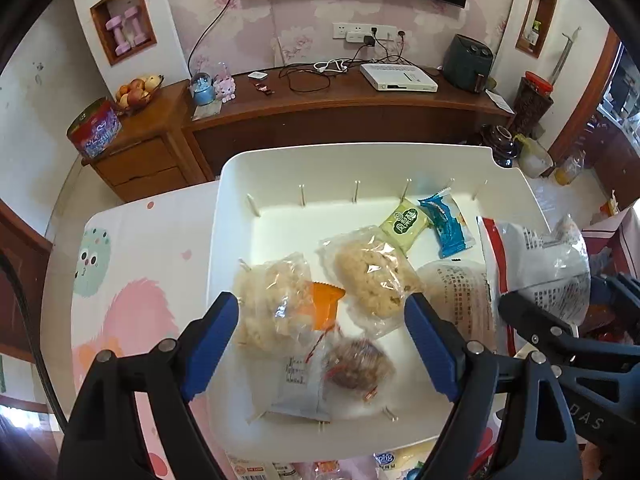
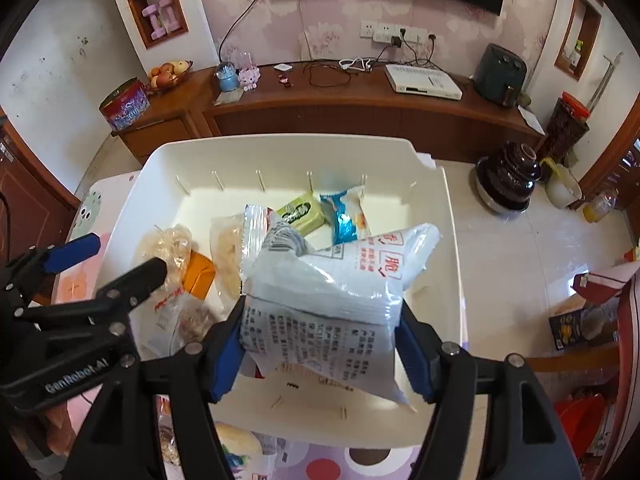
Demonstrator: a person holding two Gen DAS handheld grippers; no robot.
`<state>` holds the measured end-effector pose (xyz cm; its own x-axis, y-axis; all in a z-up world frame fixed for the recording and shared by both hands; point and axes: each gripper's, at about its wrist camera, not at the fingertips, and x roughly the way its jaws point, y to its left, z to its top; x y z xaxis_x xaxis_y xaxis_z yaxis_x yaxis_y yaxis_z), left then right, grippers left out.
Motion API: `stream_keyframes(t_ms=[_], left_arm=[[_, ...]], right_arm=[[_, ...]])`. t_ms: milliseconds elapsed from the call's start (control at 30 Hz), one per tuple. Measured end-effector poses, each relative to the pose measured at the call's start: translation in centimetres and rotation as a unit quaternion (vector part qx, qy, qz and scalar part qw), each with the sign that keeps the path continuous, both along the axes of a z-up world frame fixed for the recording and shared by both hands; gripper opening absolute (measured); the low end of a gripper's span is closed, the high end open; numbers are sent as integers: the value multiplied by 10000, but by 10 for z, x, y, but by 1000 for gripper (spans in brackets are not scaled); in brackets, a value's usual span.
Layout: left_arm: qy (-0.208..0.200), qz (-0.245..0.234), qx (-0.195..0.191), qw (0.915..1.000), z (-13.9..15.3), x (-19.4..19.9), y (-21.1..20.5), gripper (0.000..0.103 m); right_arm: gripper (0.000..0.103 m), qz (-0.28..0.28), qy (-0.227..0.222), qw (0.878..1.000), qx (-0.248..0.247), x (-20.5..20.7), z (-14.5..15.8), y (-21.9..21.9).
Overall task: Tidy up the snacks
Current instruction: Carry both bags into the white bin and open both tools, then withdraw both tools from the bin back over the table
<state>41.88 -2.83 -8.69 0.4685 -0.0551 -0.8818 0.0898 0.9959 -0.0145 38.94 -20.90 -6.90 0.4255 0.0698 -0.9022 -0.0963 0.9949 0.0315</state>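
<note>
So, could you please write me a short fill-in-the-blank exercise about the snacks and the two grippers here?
1. The bin that holds the snacks is ____ in colour.
2. The white bag with red print sits between the fingers of the ____ gripper.
3. The wrapper next to the green packet is ____.
4. The left gripper hangs over the bin with its jaws ____.

Missing words: white; right; blue; open
</note>
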Motion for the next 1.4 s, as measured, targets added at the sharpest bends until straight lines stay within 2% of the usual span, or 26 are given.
stream_keyframes(t_ms=[233,400,600,767,967,1133,1233,1400], left_arm=[[-145,0,60,9999,20,-22,8,84],[-352,-63,92,9993,47,-49,8,85],[-646,-73,22,9979,84,-87,14,87],[-891,-174,-17,9959,115,-123,23,88],[-1244,-257,31,9919,145,-174,42,91],[-1402,-321,-141,9895,158,-213,62,92],[-1506,-366,-207,9877,161,-236,72,95],[-1656,-460,-78,9851,148,-265,80,96]], right_arm=[[73,-85,-94,9999,-35,-15,22,1],[73,-64,-307,9995,-98,-39,52,2],[74,-123,-489,9986,149,-71,85,-1],[74,-49,-802,9956,484,-105,111,-4],[74,155,-1439,9871,677,-163,142,-10],[74,190,-1897,9796,629,-203,156,-16],[75,337,-2250,9732,340,-228,161,-12],[78,630,-2120,9752,110,-253,155,-4]])
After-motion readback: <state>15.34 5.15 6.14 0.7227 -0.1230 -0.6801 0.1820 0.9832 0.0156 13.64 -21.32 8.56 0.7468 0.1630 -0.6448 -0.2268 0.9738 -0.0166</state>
